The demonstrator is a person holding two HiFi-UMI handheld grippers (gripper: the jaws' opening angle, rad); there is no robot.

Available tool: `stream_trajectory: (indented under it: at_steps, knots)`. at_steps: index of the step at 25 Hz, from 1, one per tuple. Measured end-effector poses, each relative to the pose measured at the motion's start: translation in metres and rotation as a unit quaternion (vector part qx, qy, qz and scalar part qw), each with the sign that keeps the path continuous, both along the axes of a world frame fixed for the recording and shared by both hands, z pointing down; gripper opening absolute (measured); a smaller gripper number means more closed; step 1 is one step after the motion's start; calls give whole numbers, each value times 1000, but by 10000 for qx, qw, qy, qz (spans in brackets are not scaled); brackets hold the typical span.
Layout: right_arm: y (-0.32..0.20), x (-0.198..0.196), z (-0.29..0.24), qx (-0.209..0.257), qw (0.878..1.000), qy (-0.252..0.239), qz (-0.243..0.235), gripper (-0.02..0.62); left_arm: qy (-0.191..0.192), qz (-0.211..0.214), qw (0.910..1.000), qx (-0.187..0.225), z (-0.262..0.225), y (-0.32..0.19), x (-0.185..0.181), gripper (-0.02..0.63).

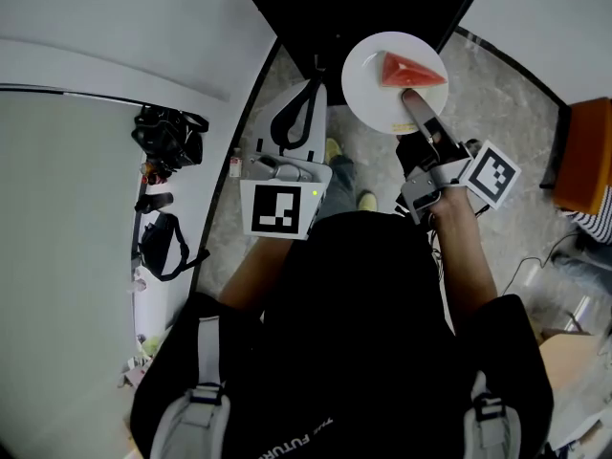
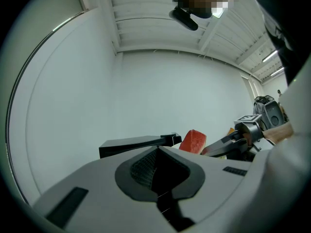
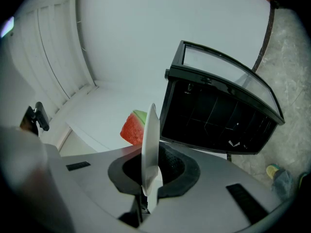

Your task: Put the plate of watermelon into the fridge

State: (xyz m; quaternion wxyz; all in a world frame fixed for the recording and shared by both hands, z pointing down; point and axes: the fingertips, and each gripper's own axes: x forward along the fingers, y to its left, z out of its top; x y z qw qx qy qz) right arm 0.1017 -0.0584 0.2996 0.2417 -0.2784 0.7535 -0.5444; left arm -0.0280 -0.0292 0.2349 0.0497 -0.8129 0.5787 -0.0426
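Observation:
A white plate [image 1: 368,84] carries a red watermelon wedge [image 1: 411,70]. My right gripper [image 1: 413,103] is shut on the plate's near rim and holds it in the air in front of the black fridge [image 1: 354,8]. In the right gripper view the plate [image 3: 150,144] stands edge-on between the jaws, with the watermelon [image 3: 132,127] on its left. The fridge [image 3: 218,115] is just beyond, its dark inside showing. My left gripper [image 1: 308,89] hangs left of the plate, shut on nothing. The left gripper view catches the watermelon [image 2: 193,141] and the right gripper [image 2: 228,143].
Black bags and straps [image 1: 167,137] lie on the white surface at left. An orange seat [image 1: 588,156] stands at the right edge. The person's shoes [image 1: 335,151] are on the speckled stone floor [image 1: 497,94] below the plate. A cable [image 1: 535,261] runs across the floor at right.

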Motion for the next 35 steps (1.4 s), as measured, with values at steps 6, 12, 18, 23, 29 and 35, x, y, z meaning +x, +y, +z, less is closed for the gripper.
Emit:
stream_trajectory:
  at_steps: [6,12,18,23,29,35]
  knots:
    - [-81,-44,11,-205,9996,39,-208,26,80,-122,9995,-291,18,-83,-40,13]
    - [-138,-83,35,-413,9984,139,-347,26,146,-197,9984,-505,41,-142,-79,12]
    - [-197,-115,48,-593,9969,256,-460,26,265,-236,9965,-761,62,-204,-110,12]
    - [-193,-108,52,-592,9968,251,-471,25,273,-123,9969,-725,65,-206,-99,13]
    - [-197,-110,50,-589,9967,278,-480,26,286,-91,9974,-662,60,-214,-100,12]
    - [-198,-113,41,-531,9970,274,-494,26,322,-103,9976,-610,53,-217,-103,12]
